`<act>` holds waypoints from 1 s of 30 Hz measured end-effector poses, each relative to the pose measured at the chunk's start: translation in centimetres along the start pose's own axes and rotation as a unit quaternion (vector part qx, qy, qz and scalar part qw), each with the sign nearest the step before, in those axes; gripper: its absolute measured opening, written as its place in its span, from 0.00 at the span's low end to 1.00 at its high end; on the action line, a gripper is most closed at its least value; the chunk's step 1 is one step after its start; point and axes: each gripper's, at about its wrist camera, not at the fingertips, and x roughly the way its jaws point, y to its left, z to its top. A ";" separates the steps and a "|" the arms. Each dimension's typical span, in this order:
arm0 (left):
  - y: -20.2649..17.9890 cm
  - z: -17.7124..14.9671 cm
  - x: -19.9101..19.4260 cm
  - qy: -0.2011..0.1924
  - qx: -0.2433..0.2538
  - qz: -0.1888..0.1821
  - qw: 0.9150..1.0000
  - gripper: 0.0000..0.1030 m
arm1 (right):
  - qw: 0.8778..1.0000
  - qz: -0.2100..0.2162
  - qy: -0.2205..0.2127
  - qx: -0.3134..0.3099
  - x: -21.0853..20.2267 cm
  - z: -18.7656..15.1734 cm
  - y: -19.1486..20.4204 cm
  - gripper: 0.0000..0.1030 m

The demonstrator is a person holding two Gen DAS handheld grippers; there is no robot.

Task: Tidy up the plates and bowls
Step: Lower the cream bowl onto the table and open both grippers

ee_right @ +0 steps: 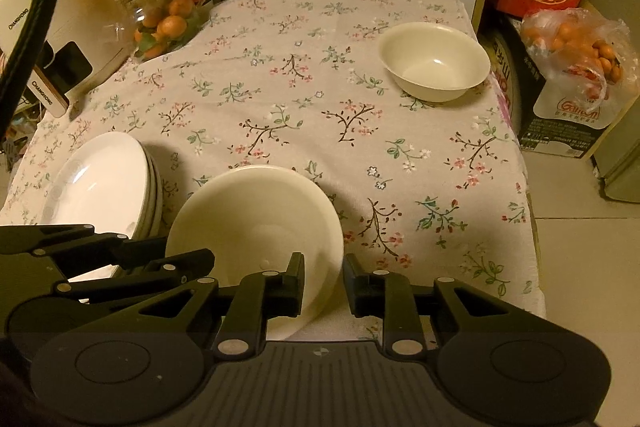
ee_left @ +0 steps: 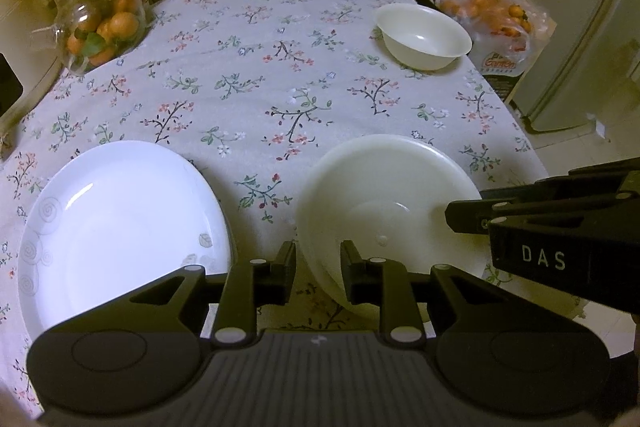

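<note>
Near bowl [ee_left: 384, 211] sits at the table's near edge on the floral cloth [ee_left: 248, 75], just right of the stacked plates [ee_right: 104, 183]; left gripper [ee_left: 318, 269] straddles its left rim, right gripper [ee_right: 322, 281] its right rim, jaws slightly parted, pads not visibly pressing; second bowl [ee_right: 434, 61] well apart at the far right corner.

Floral tablecloth [ee_right: 320, 115] — jarred oranges [ee_right: 164, 23]

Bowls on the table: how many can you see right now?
2. A near bowl at the front edge beside the plate stack, and a far bowl at the back right. More may be nested unseen.
</note>
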 end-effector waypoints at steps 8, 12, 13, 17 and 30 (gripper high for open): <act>0.1 0.4 -0.3 -0.006 -0.006 0.001 1.000 0.27 | 1.000 -0.003 0.002 0.015 0.3 0.2 -0.7 0.21; -0.1 0.5 -0.3 -0.007 -0.007 0.002 1.000 0.28 | 1.000 0.002 0.002 0.015 0.2 0.2 -0.6 0.22; -0.1 0.6 -0.3 -0.007 -0.007 0.002 1.000 0.29 | 1.000 0.002 0.002 0.015 0.2 0.2 -0.6 0.22; -0.2 0.7 -0.2 -0.007 -0.007 0.002 1.000 0.31 | 1.000 0.002 0.001 0.017 0.2 0.3 -0.7 0.23; 0.2 1.9 -0.7 -0.022 -0.023 0.009 0.999 0.50 | 0.999 -0.002 -0.015 0.028 -0.4 0.8 -1.4 0.37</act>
